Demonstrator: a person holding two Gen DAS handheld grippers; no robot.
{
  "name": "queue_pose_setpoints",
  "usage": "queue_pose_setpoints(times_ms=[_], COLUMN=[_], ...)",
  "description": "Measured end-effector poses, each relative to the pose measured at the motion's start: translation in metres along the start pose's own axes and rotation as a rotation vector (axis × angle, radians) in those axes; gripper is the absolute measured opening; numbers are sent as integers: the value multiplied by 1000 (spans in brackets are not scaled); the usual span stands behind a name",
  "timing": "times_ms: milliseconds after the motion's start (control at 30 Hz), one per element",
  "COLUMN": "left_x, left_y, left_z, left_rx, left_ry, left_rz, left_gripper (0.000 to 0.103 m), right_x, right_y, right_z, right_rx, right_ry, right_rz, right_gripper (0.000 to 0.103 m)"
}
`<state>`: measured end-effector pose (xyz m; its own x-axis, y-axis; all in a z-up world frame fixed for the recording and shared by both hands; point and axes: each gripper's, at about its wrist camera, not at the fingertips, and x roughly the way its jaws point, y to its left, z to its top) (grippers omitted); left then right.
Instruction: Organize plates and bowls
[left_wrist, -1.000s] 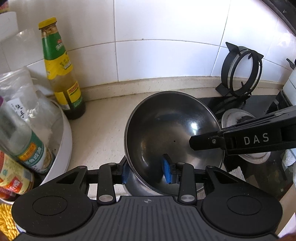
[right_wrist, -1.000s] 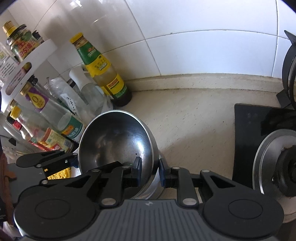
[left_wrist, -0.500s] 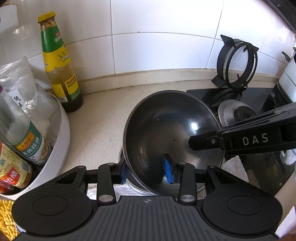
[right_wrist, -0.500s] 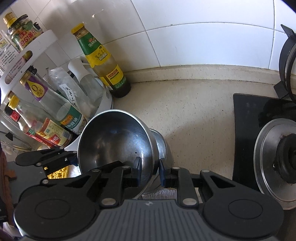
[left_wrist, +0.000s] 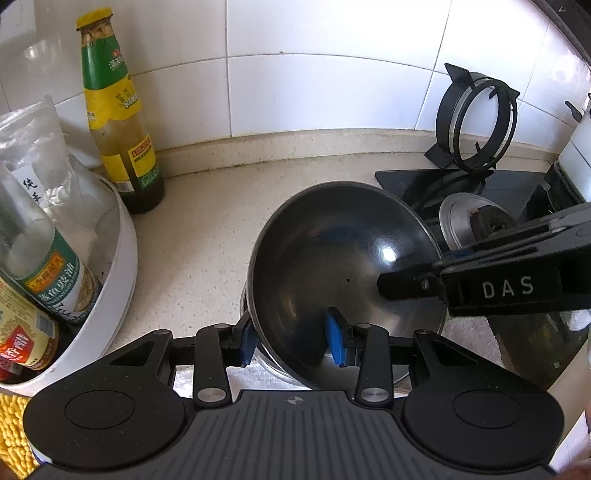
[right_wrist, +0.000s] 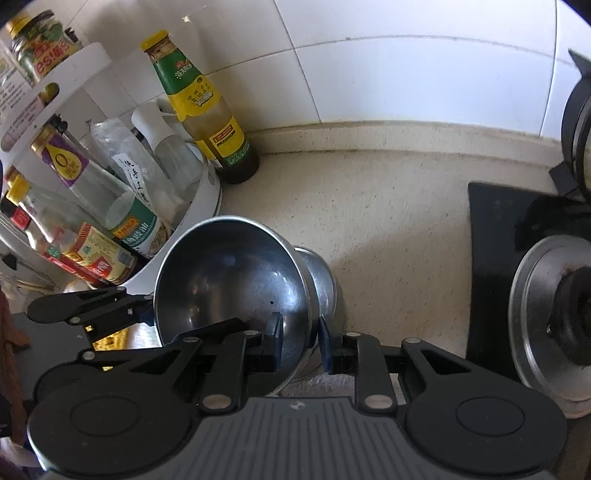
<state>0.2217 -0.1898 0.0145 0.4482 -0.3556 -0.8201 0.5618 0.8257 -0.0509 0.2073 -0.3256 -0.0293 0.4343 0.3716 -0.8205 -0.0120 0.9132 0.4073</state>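
A steel bowl (left_wrist: 343, 266) (right_wrist: 229, 280) is held tilted between both grippers, above a second steel bowl (right_wrist: 327, 291) that sits on a white cloth. My left gripper (left_wrist: 291, 339) is shut on the bowl's near rim, one blue pad inside and one outside. My right gripper (right_wrist: 299, 341) is shut on the opposite rim; it shows in the left wrist view (left_wrist: 480, 284) at the right. The lower bowl's rim (left_wrist: 280, 369) peeks out beneath the held one.
A white turntable rack (left_wrist: 122, 266) (right_wrist: 207, 199) with bottles stands at the left. A green-labelled sauce bottle (left_wrist: 118, 122) (right_wrist: 207, 110) stands by the tiled wall. A black hob with burner (right_wrist: 554, 310) and pan support ring (left_wrist: 476, 122) lies at the right.
Both grippers and the held bowl have drawn back from the wall and risen a little; the lower bowl now shows more beneath it. Grips are unchanged.
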Motion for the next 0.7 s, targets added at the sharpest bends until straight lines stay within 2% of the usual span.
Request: queue_pose_setpoints(times_ms=[200, 367, 433, 633, 700], left_x=[-6, -13, -15, -20, -21], left_y=[9, 16, 16, 20, 22], left_z=[-3, -7, -10, -18, -21], left_rx=[-4, -9, 2, 31, 34], left_ry=[-41, -68, -74, -86, -83], left_rz=[39, 23, 25, 20, 20], left_gripper=[50, 54, 58, 58, 59], right_x=[-15, -14, -11, -5, -4], right_y=[3, 1, 1, 2, 3], right_z=[4, 3, 2, 2, 2], right_rx=[-54, -40, -41, -19, -16], right_ry=[-78, -71, -62, -43, -36], right_rz=[-56, -34, -30, -14, -10], right_gripper=[50, 51, 51, 52, 55])
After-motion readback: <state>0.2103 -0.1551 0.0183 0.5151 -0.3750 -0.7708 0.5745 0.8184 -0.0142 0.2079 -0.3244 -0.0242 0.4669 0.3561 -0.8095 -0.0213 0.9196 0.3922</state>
